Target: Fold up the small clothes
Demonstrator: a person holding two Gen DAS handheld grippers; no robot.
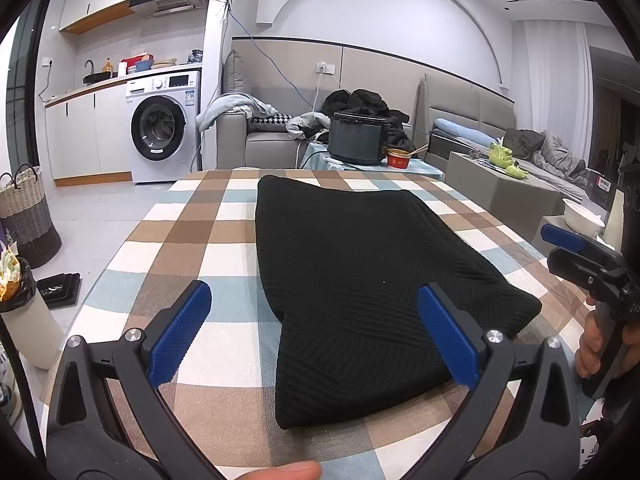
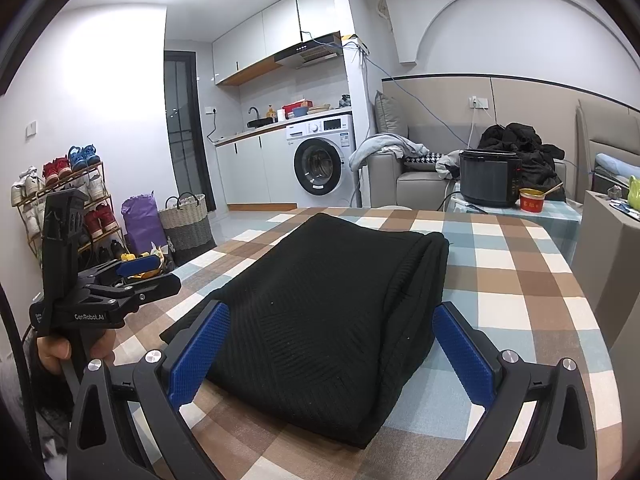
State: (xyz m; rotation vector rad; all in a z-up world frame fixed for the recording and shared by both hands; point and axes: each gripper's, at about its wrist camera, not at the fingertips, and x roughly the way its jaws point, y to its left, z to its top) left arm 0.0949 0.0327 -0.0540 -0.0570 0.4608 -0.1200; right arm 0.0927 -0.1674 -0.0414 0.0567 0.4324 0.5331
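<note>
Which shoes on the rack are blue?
The pair on the top shelf, at its right end. The shoes beside them are red, then whitish ones at the left.

Left gripper [image 1: 314,332] and right gripper [image 2: 332,354] both spread wide, hand-held

- One black ribbed knit garment [image 1: 352,280], folded, on the checked surface [image 1: 192,248].
- Two black claws with blue pads: left [image 1: 314,334], right [image 2: 330,350], both spread wide.
- One white front-loading washing machine [image 2: 320,160].
- One dark round electric cooker [image 1: 356,138].
- One red bowl [image 2: 531,200].
- One grey woven basket [image 2: 187,222].
</note>
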